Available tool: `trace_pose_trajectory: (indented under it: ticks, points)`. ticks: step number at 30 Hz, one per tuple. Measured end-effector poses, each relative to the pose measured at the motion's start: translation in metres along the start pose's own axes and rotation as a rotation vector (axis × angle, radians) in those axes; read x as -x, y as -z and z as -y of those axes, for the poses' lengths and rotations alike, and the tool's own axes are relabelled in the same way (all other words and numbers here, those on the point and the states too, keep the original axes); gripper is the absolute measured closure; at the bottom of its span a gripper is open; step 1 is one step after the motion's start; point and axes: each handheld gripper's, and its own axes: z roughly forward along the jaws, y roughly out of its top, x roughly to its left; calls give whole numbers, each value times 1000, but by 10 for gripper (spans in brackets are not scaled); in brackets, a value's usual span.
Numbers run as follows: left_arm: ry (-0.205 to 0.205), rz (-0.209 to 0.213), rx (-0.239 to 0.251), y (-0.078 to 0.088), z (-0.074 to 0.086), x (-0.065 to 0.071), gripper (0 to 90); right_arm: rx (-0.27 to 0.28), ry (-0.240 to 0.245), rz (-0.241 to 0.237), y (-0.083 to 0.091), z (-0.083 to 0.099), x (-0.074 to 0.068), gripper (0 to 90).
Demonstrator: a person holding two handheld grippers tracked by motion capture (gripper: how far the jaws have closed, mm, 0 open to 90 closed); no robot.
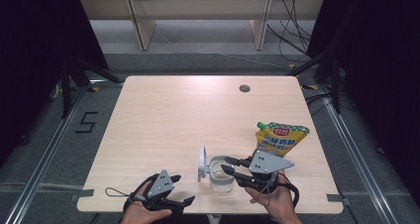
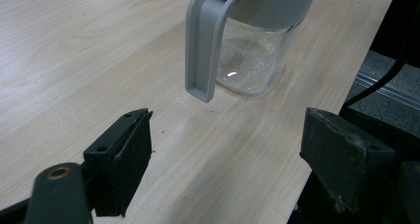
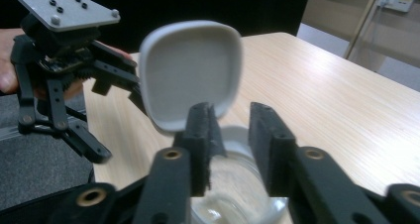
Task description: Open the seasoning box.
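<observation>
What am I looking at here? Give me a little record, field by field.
Setting: wooden table, a person seated at its near edge
Main item: clear jar with a grey collar and handle, standing upright
Lid: grey flip lid standing open, upright
Left gripper: jaws wide open, nothing between them, apart from the jar
Right gripper: over the jar's rim, jaws a little apart, nothing between the pads
Nearby: yellow and green pouch standing behind the right gripper
</observation>
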Motion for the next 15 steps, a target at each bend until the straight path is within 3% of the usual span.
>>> trace_pose_trajectory:
  ticks: [2, 3, 5, 6, 8, 9, 11, 15]
  points:
    - [-10, -4, -1, 0, 0, 0, 194, 1, -1, 5, 8, 5, 5, 645]
    - [-53, -10, -24, 2, -1, -3, 194, 13, -4, 6, 10, 7, 7, 631]
    - [-36, 0, -10, 1, -1, -2, 194, 27, -23, 18, 19, 15, 12, 606]
    - [-2, -1, -8, 1, 0, 0, 194, 16, -28, 28, 24, 18, 15, 592]
    - [-1, 2, -4, 0, 1, 1, 194, 8, -30, 43, 32, 24, 19, 570]
    - [-8, -3, -8, 1, 0, 0, 194, 5, -33, 50, 34, 27, 21, 562]
    - [-58, -11, -28, 3, -1, -4, 194, 6, -38, 72, 43, 34, 24, 557]
    - [-7, -3, 1, 0, 1, -1, 194, -7, -56, 101, 59, 45, 30, 526]
